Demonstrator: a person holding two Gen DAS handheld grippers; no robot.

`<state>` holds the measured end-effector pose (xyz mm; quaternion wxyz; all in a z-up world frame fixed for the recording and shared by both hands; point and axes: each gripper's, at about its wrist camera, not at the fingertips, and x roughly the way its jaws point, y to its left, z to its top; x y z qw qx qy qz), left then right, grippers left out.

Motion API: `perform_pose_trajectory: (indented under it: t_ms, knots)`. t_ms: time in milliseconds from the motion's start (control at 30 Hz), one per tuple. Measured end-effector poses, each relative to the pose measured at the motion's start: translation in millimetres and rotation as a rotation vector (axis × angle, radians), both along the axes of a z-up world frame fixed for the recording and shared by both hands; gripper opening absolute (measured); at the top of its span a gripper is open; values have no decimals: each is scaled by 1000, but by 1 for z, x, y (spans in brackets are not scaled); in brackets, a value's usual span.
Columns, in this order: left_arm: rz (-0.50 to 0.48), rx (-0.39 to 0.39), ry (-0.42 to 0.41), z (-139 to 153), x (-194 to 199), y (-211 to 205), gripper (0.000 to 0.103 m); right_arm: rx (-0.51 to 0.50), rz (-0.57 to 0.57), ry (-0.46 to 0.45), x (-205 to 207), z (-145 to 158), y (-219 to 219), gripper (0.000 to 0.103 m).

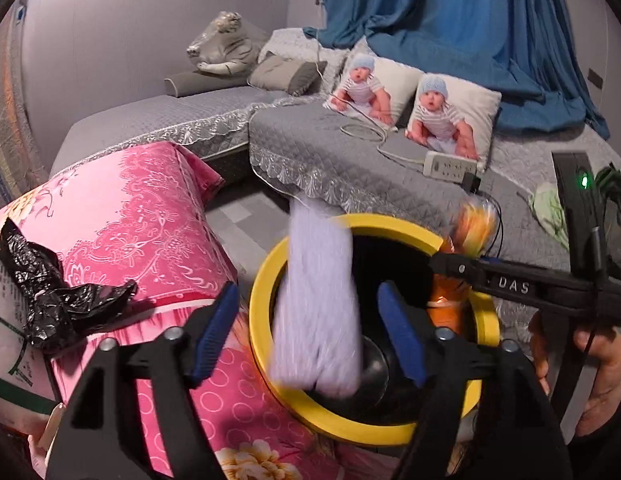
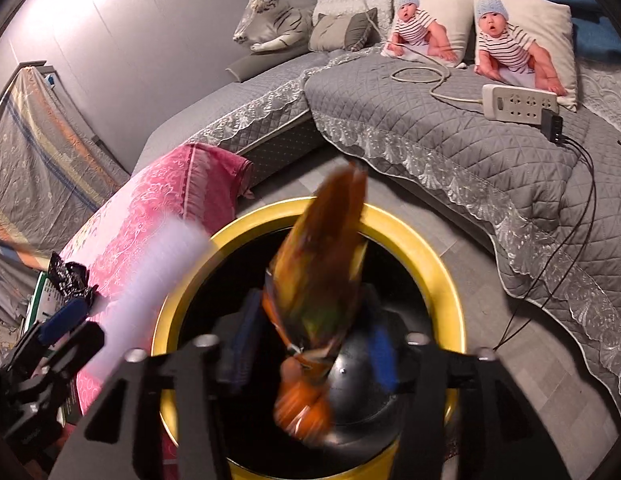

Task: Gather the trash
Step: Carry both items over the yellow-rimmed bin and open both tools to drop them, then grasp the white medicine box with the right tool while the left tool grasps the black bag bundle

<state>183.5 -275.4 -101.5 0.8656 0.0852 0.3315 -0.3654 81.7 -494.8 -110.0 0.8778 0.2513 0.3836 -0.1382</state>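
A yellow-rimmed black bin [image 1: 486, 324] stands on the floor and shows from above in the right wrist view [image 2: 450, 280]. My left gripper [image 1: 310, 328] is open over its left rim; a blurred pale lilac wad [image 1: 316, 304] is between its blue fingers, not gripped, and shows in the right wrist view [image 2: 150, 280]. My right gripper [image 2: 310, 344] is open over the bin mouth; a blurred orange snack wrapper [image 2: 322, 264] is in mid-air between its fingers, and shows in the left wrist view [image 1: 466, 232]. A crumpled black plastic bag [image 1: 50, 292] lies on the pink cloth.
A pink floral cloth [image 1: 150, 232] covers a surface left of the bin. A grey quilted sofa [image 2: 450, 136] curves behind, with baby-print pillows [image 2: 522, 36], a power strip [image 2: 518, 104] with cables, and a plush tiger [image 2: 270, 20]. A blue curtain [image 1: 450, 12] hangs behind.
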Motion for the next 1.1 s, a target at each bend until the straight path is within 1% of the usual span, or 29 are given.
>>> perform_pose_trajectory:
  t_ms: [33, 100, 200, 233, 300, 367, 467, 567, 633, 667, 733, 800, 900, 1033, 1100]
  knots:
    - [5, -6, -1, 2, 0, 2, 73, 2, -10, -3, -2, 0, -2, 56]
    - [33, -19, -13, 8, -1, 9, 87, -2, -27, -10, -5, 3, -4, 57]
    - [75, -49, -45, 20, -7, 24, 93, -29, -49, -31, -13, 12, -4, 60]
    - [97, -52, -73, 27, -11, 29, 95, -37, -55, -44, -16, 16, -3, 63]
    - [124, -59, -114, 39, -18, 39, 95, -54, -64, -66, -21, 24, -1, 63]
    - [128, -80, -135, 50, -23, 50, 95, -74, -65, -97, -27, 34, 4, 65]
    - [157, -98, -150, 66, -29, 68, 95, -88, -45, -151, -32, 50, 15, 69]
    - [204, -109, -173, 79, -35, 88, 95, -107, -7, -196, -33, 64, 29, 70]
    - [232, -124, -202, 92, -39, 109, 95, -118, 41, -234, -32, 76, 46, 73]
    - [248, -134, -219, 98, -41, 122, 95, -121, 62, -249, -32, 81, 52, 77]
    - [288, -147, -252, 104, -45, 150, 95, -144, 133, -290, -31, 92, 72, 80]
    - [365, -161, -301, 110, -50, 193, 95, -173, 194, -307, -29, 100, 91, 80]
    - [474, -129, -360, 112, -58, 246, 95, -175, 300, -325, -23, 105, 118, 80]
    - [574, -57, -362, 102, -69, 299, 95, -172, 440, -303, -12, 102, 154, 81]
    - [608, -31, -318, 90, -73, 322, 95, -177, 548, -271, -7, 97, 181, 81]
